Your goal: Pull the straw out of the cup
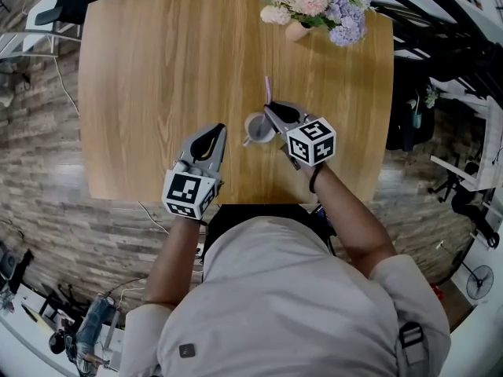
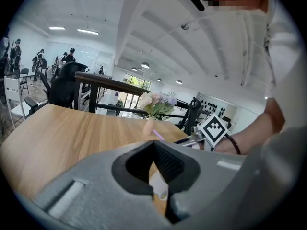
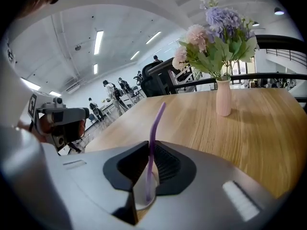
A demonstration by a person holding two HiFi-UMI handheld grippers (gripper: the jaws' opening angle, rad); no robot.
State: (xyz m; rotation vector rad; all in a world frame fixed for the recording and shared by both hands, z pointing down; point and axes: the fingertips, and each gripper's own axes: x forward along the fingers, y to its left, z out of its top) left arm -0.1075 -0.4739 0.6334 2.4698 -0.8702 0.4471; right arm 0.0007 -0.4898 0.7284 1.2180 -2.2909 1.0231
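Person's shirt [image 1: 291, 305] fills the near edge, both arms out over the wooden surface [image 1: 141, 93]. Right gripper [image 3: 149, 143] is clamped tight on the purple straw [image 3: 153, 128]. The straw's lower end sits in the white cup [image 1: 253, 132], near the surface's front edge. Left gripper [image 2: 153, 143] has its jaws together with nothing held, just beside the cup's left, not touching. Pink vase [image 3: 223, 97] of flowers stands at the far edge.
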